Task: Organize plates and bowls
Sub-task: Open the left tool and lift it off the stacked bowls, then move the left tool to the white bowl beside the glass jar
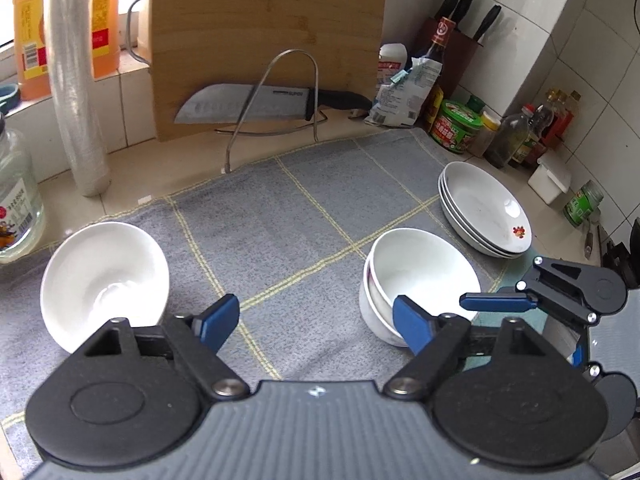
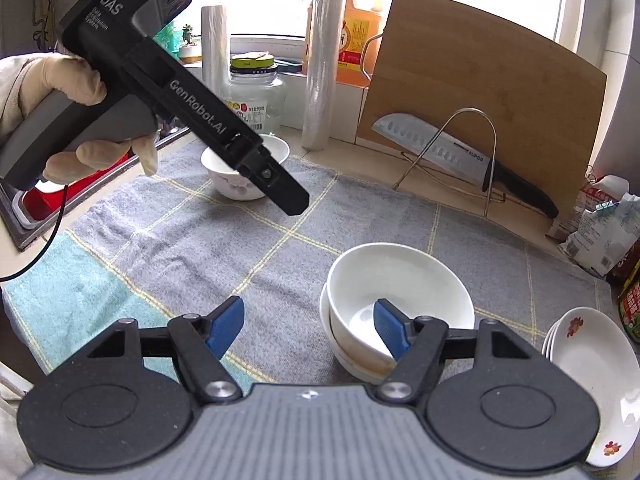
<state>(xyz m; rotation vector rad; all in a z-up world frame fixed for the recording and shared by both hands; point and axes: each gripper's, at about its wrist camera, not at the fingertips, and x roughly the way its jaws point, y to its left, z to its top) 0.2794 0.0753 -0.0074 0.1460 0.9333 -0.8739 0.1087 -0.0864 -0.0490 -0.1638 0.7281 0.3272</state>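
Note:
Two nested white bowls (image 1: 420, 276) (image 2: 400, 280) sit on the grey checked cloth (image 1: 304, 216). Behind them to the right lies a stack of white plates (image 1: 486, 210) (image 2: 592, 380) with a small flower print. A single white bowl (image 1: 104, 280) (image 2: 244, 176) rests at the cloth's left side. My left gripper (image 1: 316, 320) (image 2: 292, 200) hovers open over bare cloth between the single bowl and the nested pair, holding nothing. My right gripper (image 2: 310, 326) is open too; its right pad overlaps the nested bowls, and I cannot tell whether it touches them.
A bamboo cutting board (image 1: 264, 40) leans at the back with a large knife (image 1: 256, 104) in a wire rack. A film roll (image 1: 72, 80), oil bottles, a glass jar (image 1: 16, 200) and condiment jars (image 1: 456, 124) line the counter edges. A gloved hand (image 2: 60, 80) holds the left gripper.

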